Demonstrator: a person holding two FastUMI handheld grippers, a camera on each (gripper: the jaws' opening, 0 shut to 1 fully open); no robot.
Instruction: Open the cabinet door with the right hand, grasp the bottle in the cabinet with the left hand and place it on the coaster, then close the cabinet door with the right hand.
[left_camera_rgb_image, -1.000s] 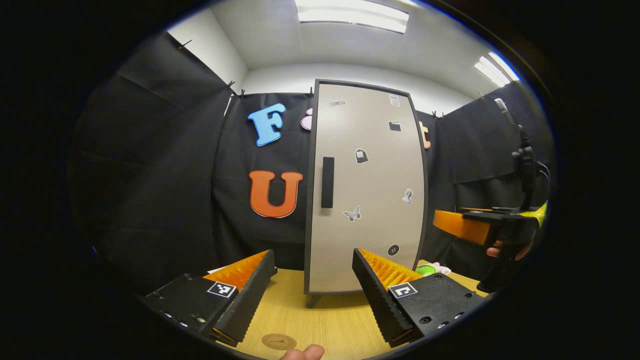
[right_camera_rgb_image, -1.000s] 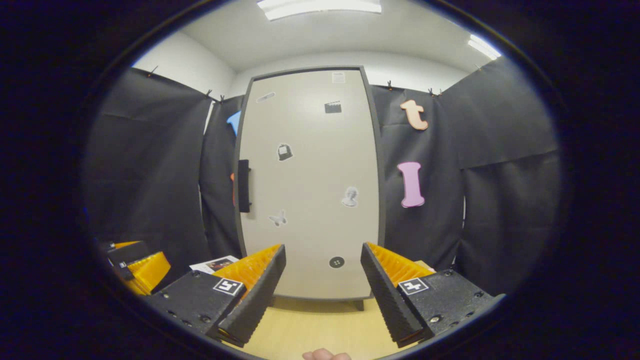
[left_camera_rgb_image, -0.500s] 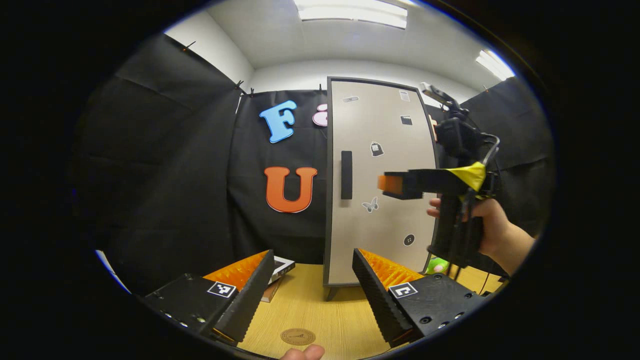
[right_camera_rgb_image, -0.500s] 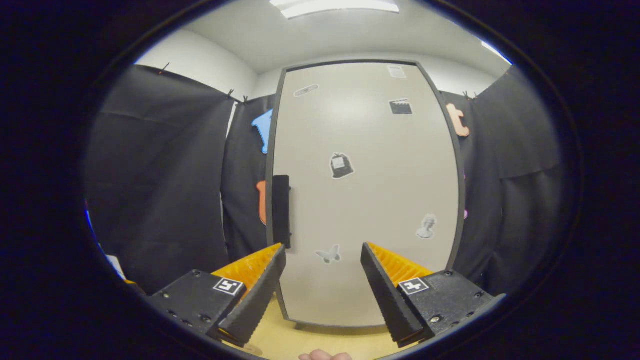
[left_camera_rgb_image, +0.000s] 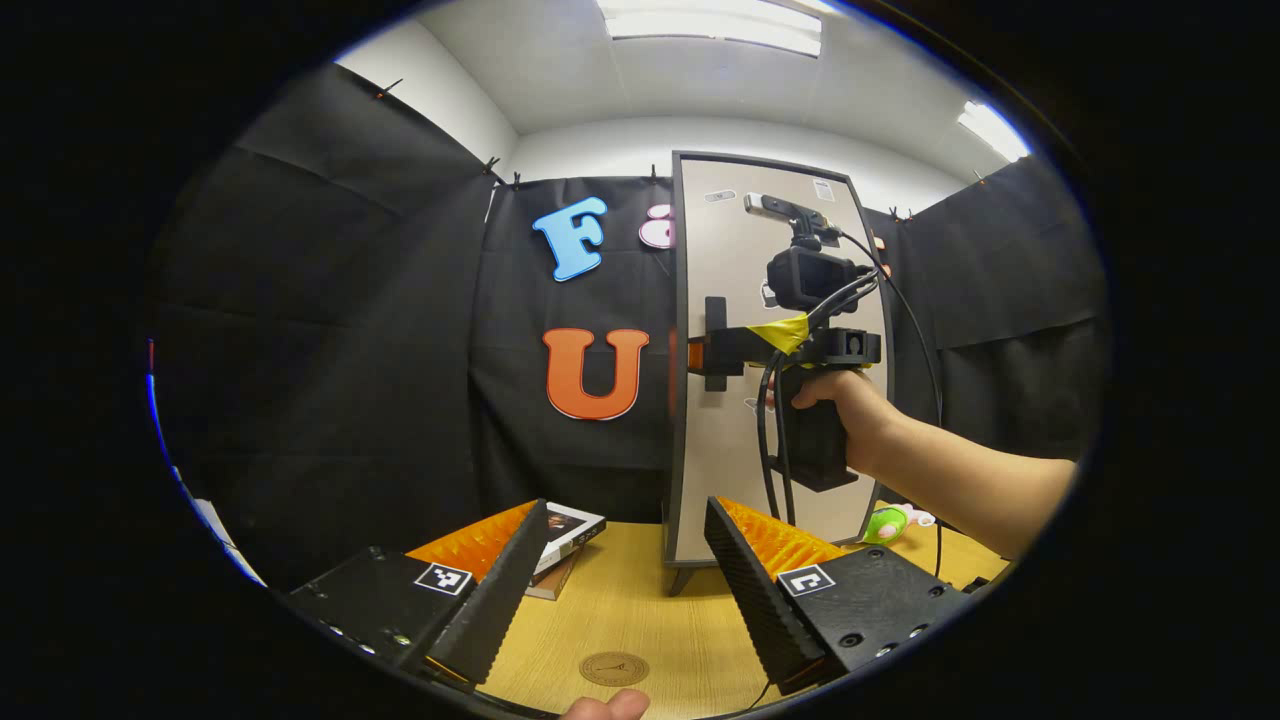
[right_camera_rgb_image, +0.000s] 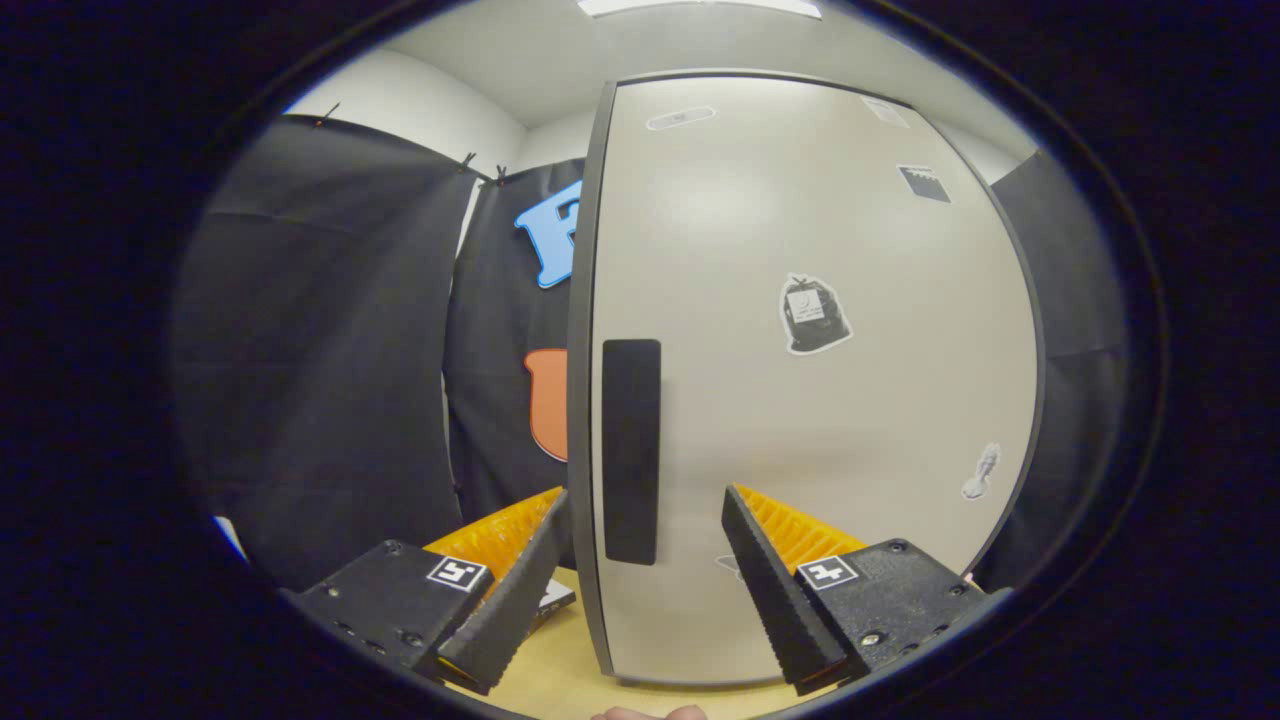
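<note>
**Closing in on the door handle**

Having advanced on the cabinet (right_camera_rgb_image: 800, 400) since a second ago, with the closed door now looming far larger ahead of the right gripper (right_camera_rgb_image: 645, 590). Standing shut, hiding the bottle somewhere behind it, out of sight. Running upright, the dark handle (right_camera_rgb_image: 631, 450) near the door's left edge, straight ahead and slightly above the gap between the spread jaws, nothing held between them. Appearing in the left gripper view as well, the right gripper (left_camera_rgb_image: 715, 352) reaching level at the handle (left_camera_rgb_image: 714, 305), a hand (left_camera_rgb_image: 840, 410) wrapped round its grip. Hanging well back over the table (left_camera_rgb_image: 650, 620), the left gripper (left_camera_rgb_image: 620, 590), jaws also apart and empty, the coaster (left_camera_rgb_image: 614, 668) lying low between its fingers. Likely needing only a short forward push before pinching the handle across its width.
</note>
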